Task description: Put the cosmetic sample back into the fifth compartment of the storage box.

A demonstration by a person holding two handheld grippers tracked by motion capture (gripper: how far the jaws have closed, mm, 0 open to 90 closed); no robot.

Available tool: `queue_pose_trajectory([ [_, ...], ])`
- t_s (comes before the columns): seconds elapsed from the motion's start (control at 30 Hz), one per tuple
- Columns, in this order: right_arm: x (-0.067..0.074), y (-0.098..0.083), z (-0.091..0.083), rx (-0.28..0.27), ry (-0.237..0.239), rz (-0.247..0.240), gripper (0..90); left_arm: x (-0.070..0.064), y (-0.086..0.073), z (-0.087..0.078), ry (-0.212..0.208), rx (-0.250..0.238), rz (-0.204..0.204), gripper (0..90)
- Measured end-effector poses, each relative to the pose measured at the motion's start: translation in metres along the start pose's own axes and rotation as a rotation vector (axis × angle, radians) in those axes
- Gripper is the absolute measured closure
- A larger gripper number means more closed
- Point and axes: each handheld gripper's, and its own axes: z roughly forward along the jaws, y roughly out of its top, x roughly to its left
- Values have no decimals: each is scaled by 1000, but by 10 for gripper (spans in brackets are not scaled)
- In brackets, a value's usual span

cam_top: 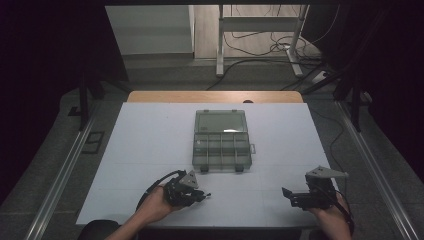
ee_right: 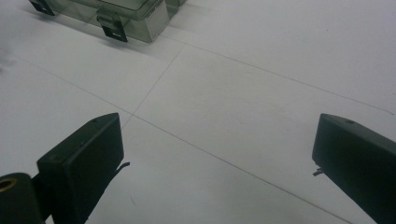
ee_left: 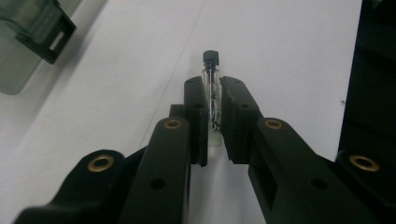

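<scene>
A white desk fills the middle of the high view, its far wooden edge at upper centre and dark floor rails running down both sides. Broad bare surface lies left and right of a clear compartment box, which sits open at centre frame, lid laid back toward the far edge and latches facing the near side. Below it, the near strip of desk is open between the two hands. At lower left, the person's left hand reaches in from the bottom edge, its left tongs angled right and closed around a small glass vial, black cap poking past the tips, low over the desk near the box's front corner. At lower right, the right tongs point left, spread wide, holding nothing.
</scene>
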Motion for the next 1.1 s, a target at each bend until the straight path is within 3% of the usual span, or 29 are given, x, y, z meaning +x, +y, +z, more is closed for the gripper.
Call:
queue_pose_trajectory([
  [0.2,0,0,0,2,2,-1,26,3,0,-4,-5,-11,-28,811],
  [0.23,0,0,0,2,2,-1,26,3,0,-4,-4,-14,-35,812],
  [0.27,0,0,0,2,2,-1,26,2,0,-3,-4,-38,-67,811],
  [0.47,0,0,0,1,4,-3,26,6,1,-10,-8,-60,-96,811],
  [0.97,0,0,1,4,4,-5,25,18,3,-24,30,-97,-147,811],
  [1.1,0,0,1,5,3,-5,26,22,4,-26,46,-89,-147,810],
])
